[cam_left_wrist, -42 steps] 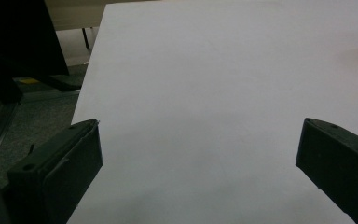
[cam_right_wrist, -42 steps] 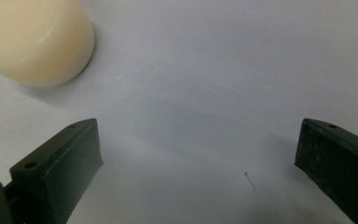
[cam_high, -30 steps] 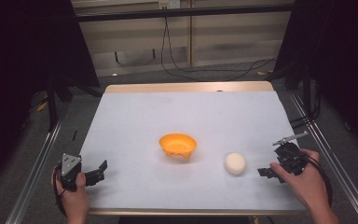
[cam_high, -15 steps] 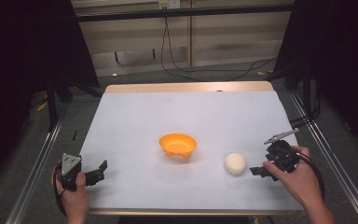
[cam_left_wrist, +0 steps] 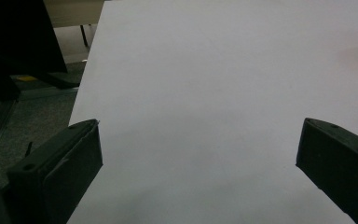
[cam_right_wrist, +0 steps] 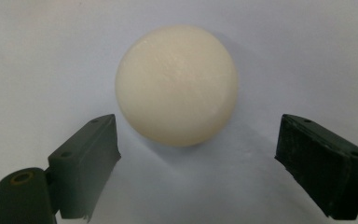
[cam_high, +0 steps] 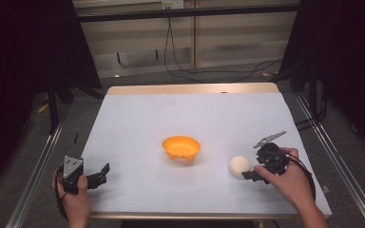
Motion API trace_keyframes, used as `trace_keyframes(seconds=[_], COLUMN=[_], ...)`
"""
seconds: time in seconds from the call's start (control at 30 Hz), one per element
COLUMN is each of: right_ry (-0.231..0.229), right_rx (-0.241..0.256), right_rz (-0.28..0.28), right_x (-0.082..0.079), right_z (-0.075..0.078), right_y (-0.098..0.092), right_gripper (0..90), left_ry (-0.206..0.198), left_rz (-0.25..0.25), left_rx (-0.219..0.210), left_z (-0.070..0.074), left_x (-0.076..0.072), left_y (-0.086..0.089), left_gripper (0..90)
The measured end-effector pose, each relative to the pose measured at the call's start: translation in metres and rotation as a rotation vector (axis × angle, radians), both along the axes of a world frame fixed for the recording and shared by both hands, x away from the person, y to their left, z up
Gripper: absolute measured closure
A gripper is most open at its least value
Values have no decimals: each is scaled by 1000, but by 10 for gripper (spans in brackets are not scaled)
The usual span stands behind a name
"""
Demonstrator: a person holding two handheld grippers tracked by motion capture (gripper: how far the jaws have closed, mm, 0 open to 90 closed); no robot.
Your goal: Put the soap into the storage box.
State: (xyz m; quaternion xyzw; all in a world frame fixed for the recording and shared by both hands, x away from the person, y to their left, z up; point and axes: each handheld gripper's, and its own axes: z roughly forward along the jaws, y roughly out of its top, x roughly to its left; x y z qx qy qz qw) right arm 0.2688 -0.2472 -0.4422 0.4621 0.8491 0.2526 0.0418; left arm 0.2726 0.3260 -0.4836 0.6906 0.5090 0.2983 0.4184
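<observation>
ball (cam_right_wrist: 177,84) round, without long axis; right tongs (cam_right_wrist: 196,163) spread wide just beside it

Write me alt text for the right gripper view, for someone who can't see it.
A smooth, cream-white round ball sits on a plain white table surface, just ahead of the open right gripper. The gripper's two black jaws rise from the bottom corners, spread wider than the ball and not touching it.
</observation>
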Motion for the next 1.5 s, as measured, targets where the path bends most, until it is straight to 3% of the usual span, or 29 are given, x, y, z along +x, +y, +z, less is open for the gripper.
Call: trace_keyframes(seconds=[0.57,0.63,0.8,1.27,1.5], right_ry=[-3,5,-1,-25,-42], right_rx=[-39,-44,-61,-30,-60], right_rz=[40,12,-4,9,28], right_x=[11,12,13,13,12], right_z=[-9,-11,-15,-20,-19], right_y=[28,32,34,32,34], right_gripper=[154,169,232,240,244], left_ry=[13,13,14,13,17], left_rz=[-9,-7,-10,-9,-9], left_rx=[0,4,4,12,9], left_z=[0,0,0,0,0], left_x=[1,1,1,1,2], left_y=[0,0,0,0,-1], left_gripper=[0,0,0,0,0])
